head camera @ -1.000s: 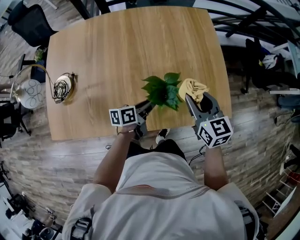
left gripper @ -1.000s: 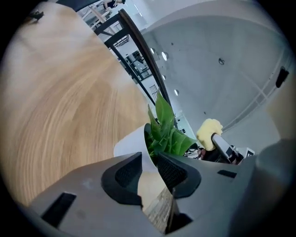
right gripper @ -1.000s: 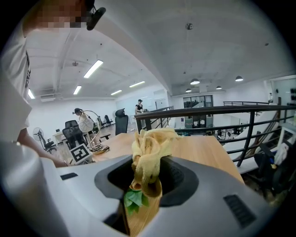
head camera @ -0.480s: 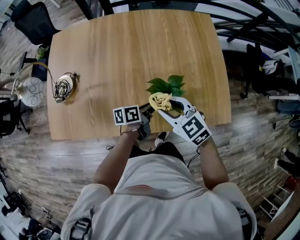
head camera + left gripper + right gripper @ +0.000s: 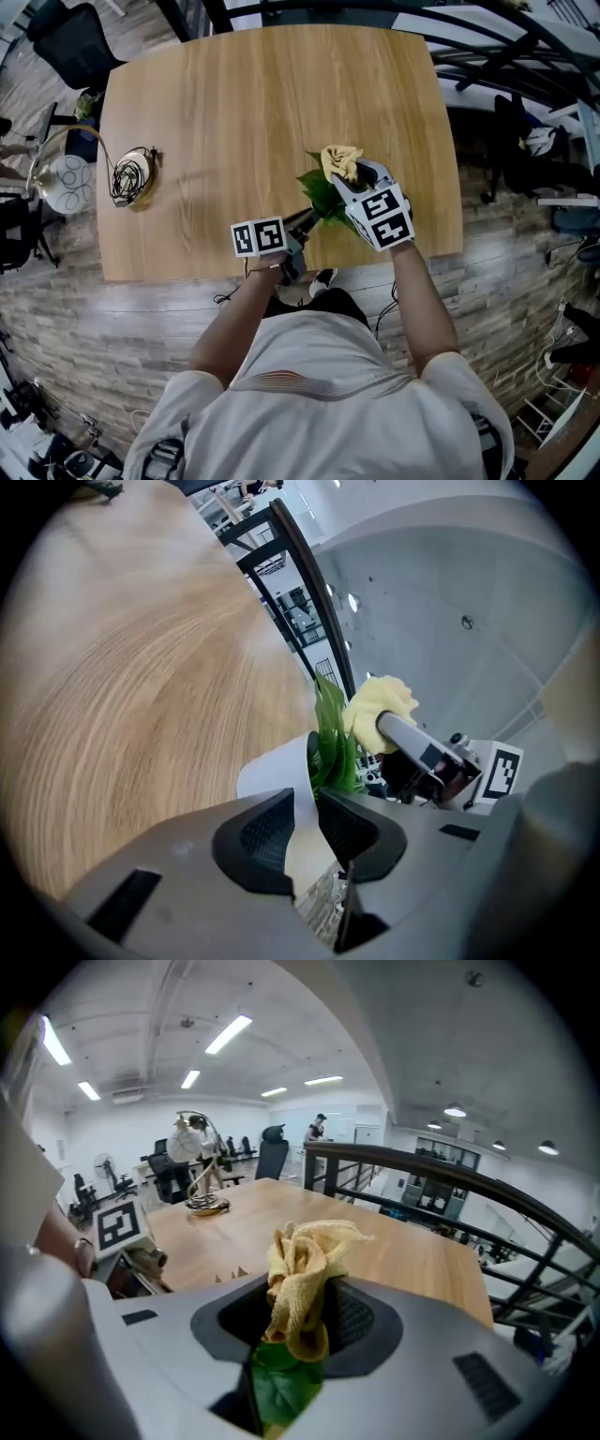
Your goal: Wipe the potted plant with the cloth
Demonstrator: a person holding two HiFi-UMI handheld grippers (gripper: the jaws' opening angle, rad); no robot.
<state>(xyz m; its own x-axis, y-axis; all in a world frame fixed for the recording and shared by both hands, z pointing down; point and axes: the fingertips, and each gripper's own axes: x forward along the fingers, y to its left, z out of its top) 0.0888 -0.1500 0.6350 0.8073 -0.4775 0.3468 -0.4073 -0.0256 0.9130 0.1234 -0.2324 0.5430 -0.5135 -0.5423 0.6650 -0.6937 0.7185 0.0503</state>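
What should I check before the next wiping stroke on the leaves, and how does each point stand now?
1. The cloth is held by the right gripper: ok, jaws shut on it.
2. The pot is steadied by the left gripper: ok, its jaws have just been closing, and the pot's wall sits between the pads.
3. The cloth is over the leaves: ok, a green leaf shows right under the right jaws.
4. The cloth presses on a leaf: cannot tell.
5. The wire coil is away from the pot: ok, it lies near the left edge of the table.
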